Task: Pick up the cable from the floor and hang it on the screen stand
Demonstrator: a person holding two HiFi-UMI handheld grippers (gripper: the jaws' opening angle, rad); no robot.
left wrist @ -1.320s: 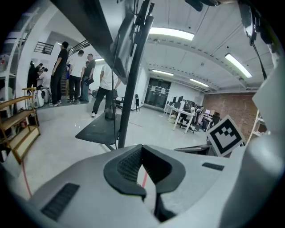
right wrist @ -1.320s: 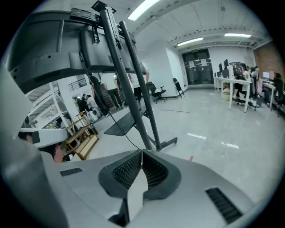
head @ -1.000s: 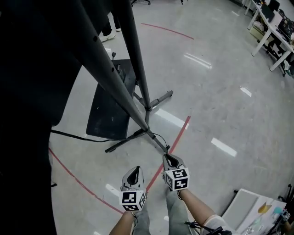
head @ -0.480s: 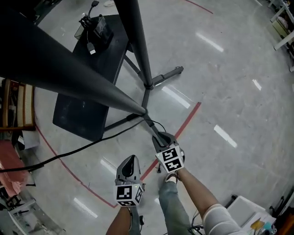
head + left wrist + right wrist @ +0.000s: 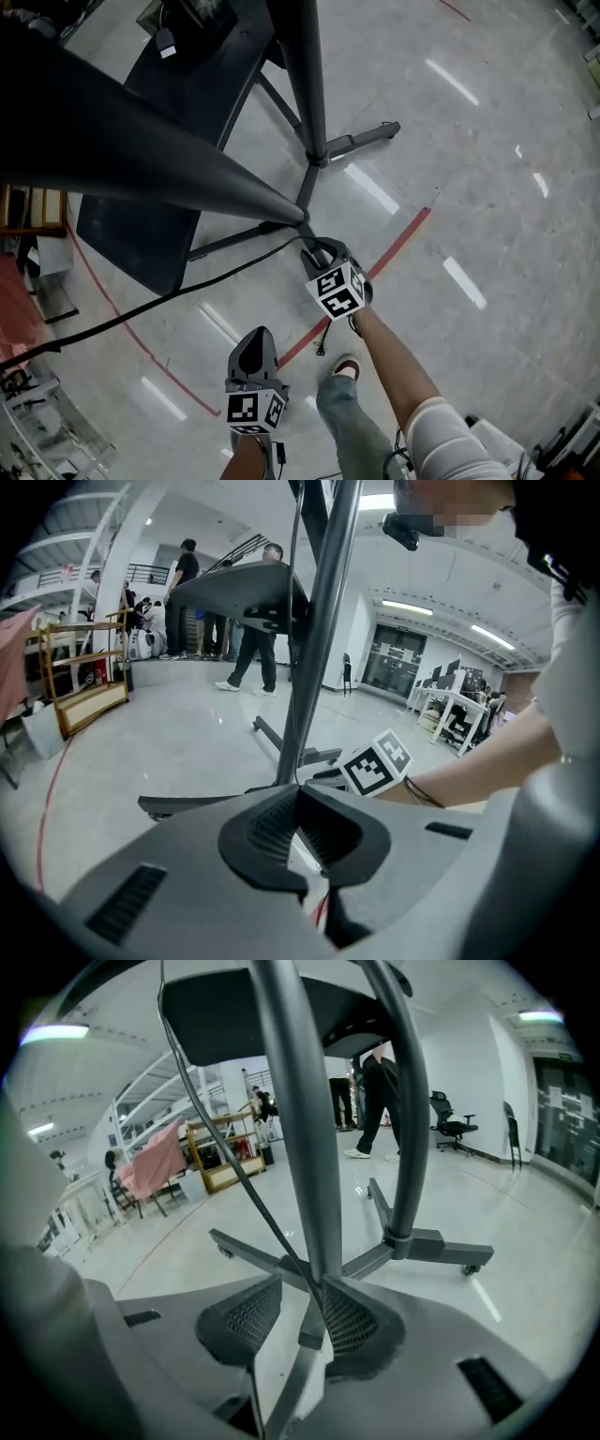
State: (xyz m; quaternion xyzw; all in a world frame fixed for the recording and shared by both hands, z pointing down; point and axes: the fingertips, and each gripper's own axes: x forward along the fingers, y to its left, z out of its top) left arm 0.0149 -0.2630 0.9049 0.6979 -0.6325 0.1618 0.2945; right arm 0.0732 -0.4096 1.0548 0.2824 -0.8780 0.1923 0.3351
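Observation:
A black cable (image 5: 169, 295) trails over the grey floor from the left up to the screen stand's base hub (image 5: 302, 216). My right gripper (image 5: 317, 251) is low at that hub. In the right gripper view the cable (image 5: 234, 1171) slants down between the pads of the right gripper (image 5: 300, 1296), close to the right-hand pad, with a stand pole (image 5: 295, 1129) just beyond. Its jaws have just been opening and stand apart. My left gripper (image 5: 255, 339) hangs nearer to me, apart from the cable. Its tips meet in its own view (image 5: 298, 794) with nothing between them.
The stand's legs (image 5: 361, 141) spread over the floor, and its black shelf (image 5: 150, 216) carries small items at the far end. A red line (image 5: 398, 244) crosses the floor. My shoe (image 5: 345, 367) is below the right arm. A wooden rack (image 5: 28, 211) stands left. People (image 5: 253, 639) stand far off.
Both grippers have sunk toward the floor. The right one has moved in to the stand's base and its jaws have gone from together to apart around the cable.

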